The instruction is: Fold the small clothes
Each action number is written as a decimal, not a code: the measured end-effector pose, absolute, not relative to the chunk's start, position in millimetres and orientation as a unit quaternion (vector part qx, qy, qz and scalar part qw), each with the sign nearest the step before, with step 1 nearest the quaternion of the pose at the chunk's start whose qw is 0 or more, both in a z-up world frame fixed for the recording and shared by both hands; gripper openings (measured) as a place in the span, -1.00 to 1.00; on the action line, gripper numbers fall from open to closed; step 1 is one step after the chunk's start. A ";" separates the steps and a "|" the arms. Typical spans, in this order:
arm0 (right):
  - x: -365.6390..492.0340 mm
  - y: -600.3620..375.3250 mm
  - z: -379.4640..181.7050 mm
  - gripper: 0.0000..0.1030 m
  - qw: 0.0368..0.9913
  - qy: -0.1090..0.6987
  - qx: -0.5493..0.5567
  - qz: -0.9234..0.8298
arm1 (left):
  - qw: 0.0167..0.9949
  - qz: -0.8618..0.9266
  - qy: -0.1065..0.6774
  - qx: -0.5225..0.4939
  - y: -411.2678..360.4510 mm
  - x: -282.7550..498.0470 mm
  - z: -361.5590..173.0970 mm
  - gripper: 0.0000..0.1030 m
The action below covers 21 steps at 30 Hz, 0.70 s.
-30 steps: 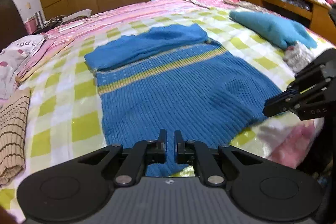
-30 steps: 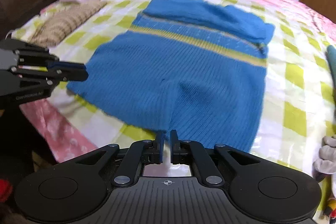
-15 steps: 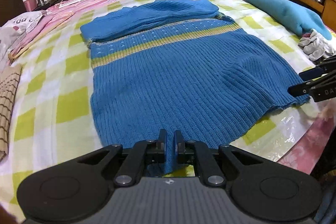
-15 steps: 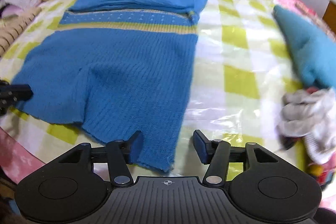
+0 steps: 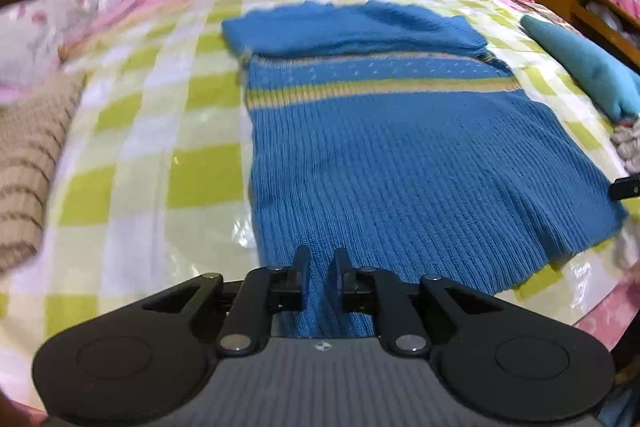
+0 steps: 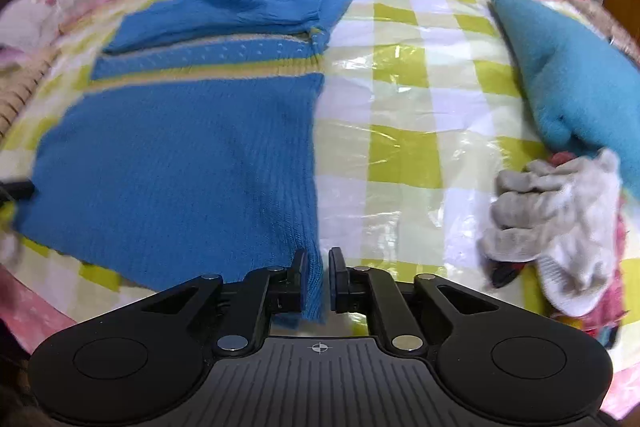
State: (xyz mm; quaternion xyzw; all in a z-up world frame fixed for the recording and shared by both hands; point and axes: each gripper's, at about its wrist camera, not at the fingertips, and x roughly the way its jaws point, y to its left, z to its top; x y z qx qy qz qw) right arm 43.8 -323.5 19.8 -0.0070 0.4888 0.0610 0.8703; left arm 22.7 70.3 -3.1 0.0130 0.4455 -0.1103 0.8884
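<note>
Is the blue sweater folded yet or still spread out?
Partly folded: the blue sweater has its sleeves laid across the top, while its body lies flat on the bed.

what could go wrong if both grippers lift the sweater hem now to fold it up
1. The right gripper pinches only the very corner of the blue sweater, so the knit could slip out mid-lift.
2. The left gripper sits inboard of its edge, so that free corner may droop and fold crooked.
3. The gloves and the teal cloth lie close on the right; a wide swing might drag them.
</note>
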 end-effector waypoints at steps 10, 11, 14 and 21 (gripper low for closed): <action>62.8 -331.5 12.3 0.04 0.869 0.480 0.069 0.099 | 0.896 -0.080 0.436 -0.006 83.0 28.7 -0.9 -0.39; 63.9 -331.8 8.5 0.04 0.865 0.485 0.079 0.104 | 0.896 -0.074 0.438 -0.004 84.7 29.0 -1.8 -0.39; 62.8 -333.1 3.9 0.08 0.864 0.482 0.090 0.113 | 0.896 -0.066 0.440 -0.009 92.5 28.8 -1.8 -0.39; 64.5 -341.6 4.1 0.07 0.846 0.488 0.136 0.165 | 0.884 -0.107 0.452 -0.059 99.9 33.2 -7.3 -0.45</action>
